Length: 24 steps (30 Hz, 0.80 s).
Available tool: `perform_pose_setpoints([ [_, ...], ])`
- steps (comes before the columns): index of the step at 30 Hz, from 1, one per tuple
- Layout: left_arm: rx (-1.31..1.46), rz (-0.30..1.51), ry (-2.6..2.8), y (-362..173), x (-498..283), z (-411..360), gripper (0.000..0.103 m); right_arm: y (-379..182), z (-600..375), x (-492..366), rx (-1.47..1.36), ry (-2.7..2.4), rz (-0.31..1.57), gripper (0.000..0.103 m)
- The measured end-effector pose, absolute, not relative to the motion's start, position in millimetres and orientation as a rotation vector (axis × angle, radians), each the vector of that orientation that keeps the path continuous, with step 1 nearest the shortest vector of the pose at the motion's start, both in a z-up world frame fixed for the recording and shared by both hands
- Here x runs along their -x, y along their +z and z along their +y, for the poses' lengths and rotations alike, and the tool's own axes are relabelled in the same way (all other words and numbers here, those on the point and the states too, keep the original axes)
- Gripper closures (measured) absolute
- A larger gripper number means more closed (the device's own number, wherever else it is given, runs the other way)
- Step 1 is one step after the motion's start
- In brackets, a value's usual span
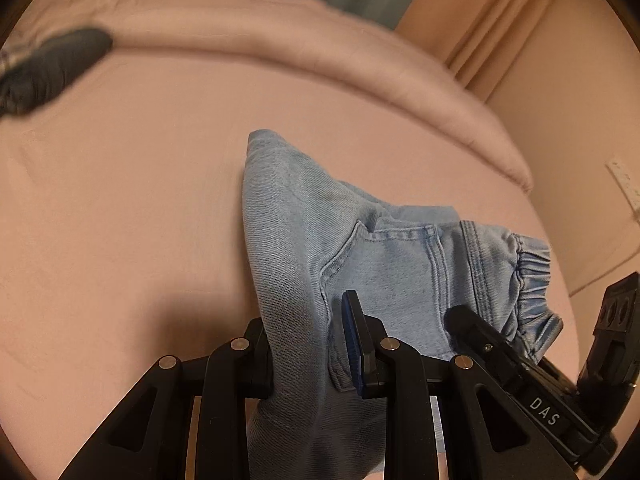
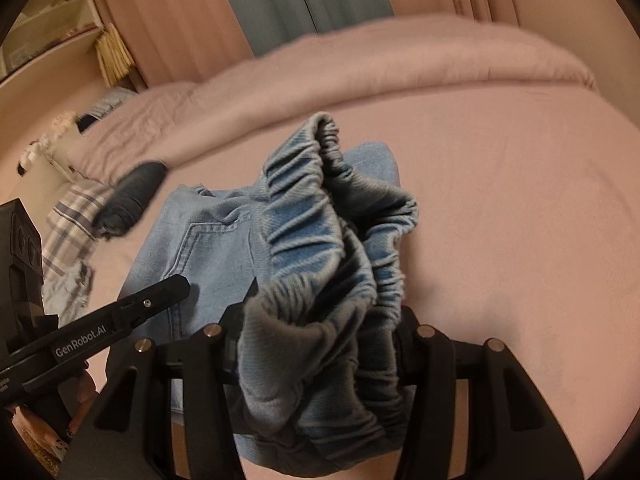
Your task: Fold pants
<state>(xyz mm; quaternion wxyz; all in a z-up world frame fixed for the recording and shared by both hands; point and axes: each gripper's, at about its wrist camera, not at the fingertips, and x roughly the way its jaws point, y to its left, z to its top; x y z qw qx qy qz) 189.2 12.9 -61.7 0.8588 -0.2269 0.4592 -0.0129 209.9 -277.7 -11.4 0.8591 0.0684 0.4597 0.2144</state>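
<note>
Carrying jeans (image 1: 304, 240) over bed (image 1: 120, 200), mid-fold. Left gripper (image 1: 308, 344) clenching a denim fold; right gripper (image 2: 320, 344) clamping the bunched waistband (image 2: 320, 240). Next, probably: lowering both together, laying waistband flat on the lower layer, edges aligned.

Bare pink bedsheet (image 1: 120, 220) lies open left of and beyond the claw. Far left, a dark rolled cloth (image 1: 56, 68) blocks the way. Beyond it all, a pink folded duvet (image 1: 280, 40) bars the far side.

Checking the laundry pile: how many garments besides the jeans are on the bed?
2 that I can tell: a dark rolled garment left of the jeans, and a plaid garment beside it. More may lie out of view.
</note>
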Motion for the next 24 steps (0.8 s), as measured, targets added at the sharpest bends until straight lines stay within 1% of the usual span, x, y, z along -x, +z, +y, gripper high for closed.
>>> perform_pose_setpoints([
  [2, 0.47, 0.961, -0.008, -71, -186, 14, 0.078, -30, -278, -211, -0.141, 0.437, 1.009, 0.05],
  [3, 0.465, 0.951, -0.017, -73, -184, 13, 0.078, -36, -278, -210, -0.127, 0.423, 1.006, 0.048],
  [6, 0.462, 0.949, -0.024, -74, -180, 12, 0.078, -35, -280, -207, -0.114, 0.429, 0.992, 0.046],
  [10, 0.465, 0.951, -0.008, -80, -183, 15, 0.074, -36, -282, -207, -0.117, 0.425, 1.007, 0.043],
  [14, 0.466, 0.949, -0.01, -77, -183, 13, 0.073, -37, -283, -209, -0.121, 0.425, 1.013, 0.04],
  [19, 0.43, 0.929, 0.036, -63, -161, 14, 0.073, -29, -288, -205, -0.108, 0.407, 1.012, 0.037],
  [22, 0.437, 0.907, 0.043, -44, -142, 17, 0.073, -16, -293, -197, -0.11, 0.4, 0.982, 0.035],
  [23, 0.441, 0.899, 0.046, -38, -135, 18, 0.073, -12, -294, -195, -0.111, 0.402, 0.97, 0.034],
  [24, 0.446, 0.882, 0.049, -28, -125, 19, 0.069, -5, -296, -190, -0.111, 0.407, 0.953, 0.03],
])
